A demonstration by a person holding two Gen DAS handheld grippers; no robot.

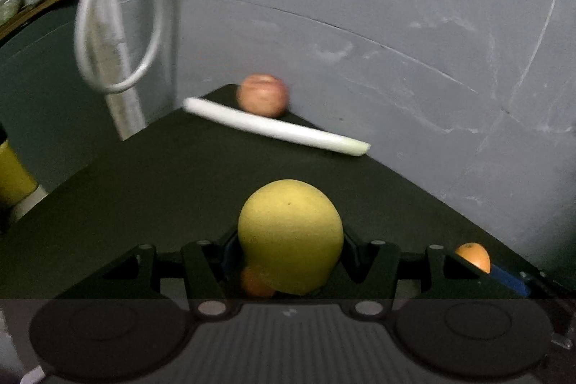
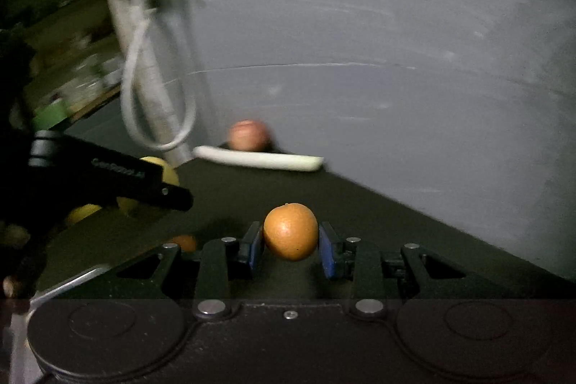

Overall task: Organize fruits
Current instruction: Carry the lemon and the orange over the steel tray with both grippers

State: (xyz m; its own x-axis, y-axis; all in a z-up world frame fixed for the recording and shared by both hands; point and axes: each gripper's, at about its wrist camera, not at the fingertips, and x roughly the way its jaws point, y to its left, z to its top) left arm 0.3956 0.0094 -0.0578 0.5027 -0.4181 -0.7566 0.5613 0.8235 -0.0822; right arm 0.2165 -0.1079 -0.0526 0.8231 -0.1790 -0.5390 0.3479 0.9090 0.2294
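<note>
The left claw [image 1: 289,258] pinches a large yellow fruit [image 1: 289,236] between its pads, and the fruit bulges well past the fingertips. The right claw [image 2: 291,247] is pressed onto a small orange [image 2: 291,231], caught between its blue pads [image 2: 256,247]. Both fruits hang above the dark surface [image 1: 162,189]. In the left wrist view another small orange [image 1: 256,283] shows just under the yellow fruit, whether touching it I cannot tell. Farther off, a white stalk [image 1: 273,126] lies across the far corner with a reddish apple [image 1: 264,94] just behind it, by the grey wall [image 1: 396,24].

The risk, as I judge it: the yellow fruit is round and wide for its grip, so a quick swing or tilt could roll it out. The two claws are close together and could knock each other.
</note>
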